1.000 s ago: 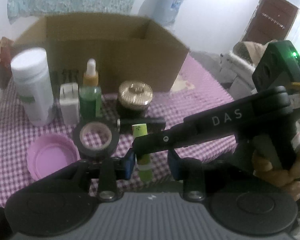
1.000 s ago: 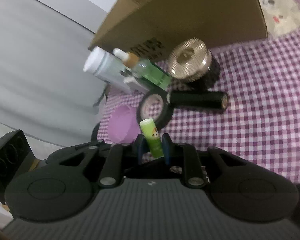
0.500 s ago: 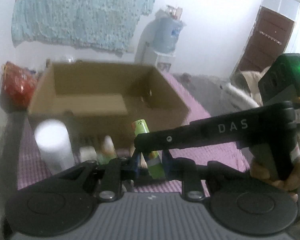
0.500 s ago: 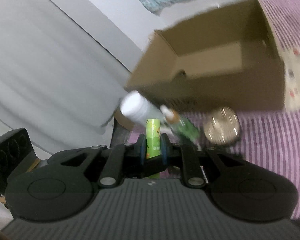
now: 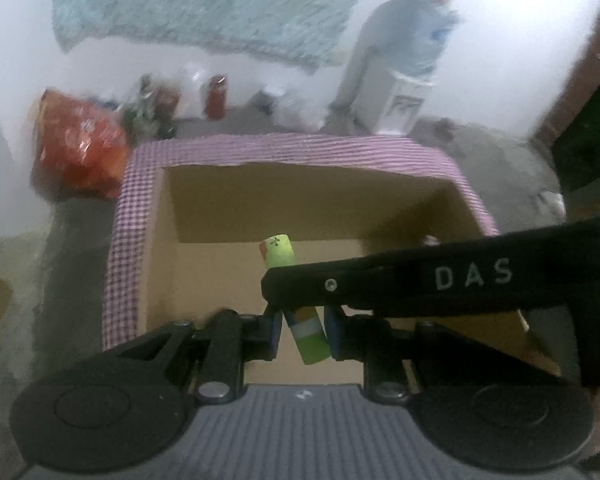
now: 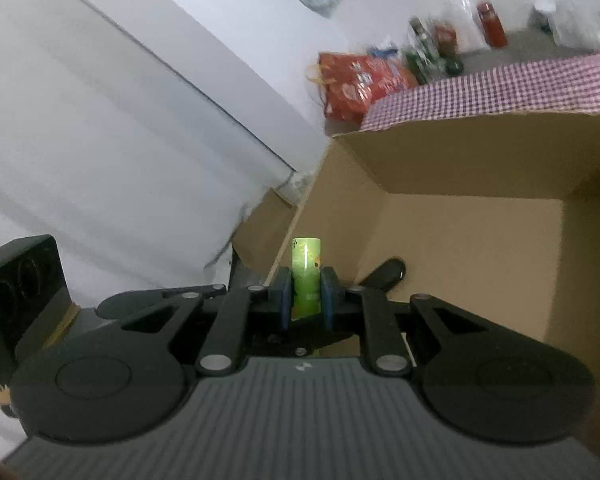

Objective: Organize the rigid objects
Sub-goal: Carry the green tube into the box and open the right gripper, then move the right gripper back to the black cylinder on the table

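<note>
While clamping green tube (image 6: 306, 276), right gripper (image 6: 306, 300) over box (image 6: 460, 168)

The only legible lettering is "DAS" in pale capitals on the side of the right gripper's black finger (image 5: 474, 279), which crosses the left wrist view; the print on the green tube (image 5: 279, 251) is too blurred to read

A purple-checked table (image 5: 128, 216) carries 1 open cardboard box (image 5: 300, 188) directly on it.
</note>
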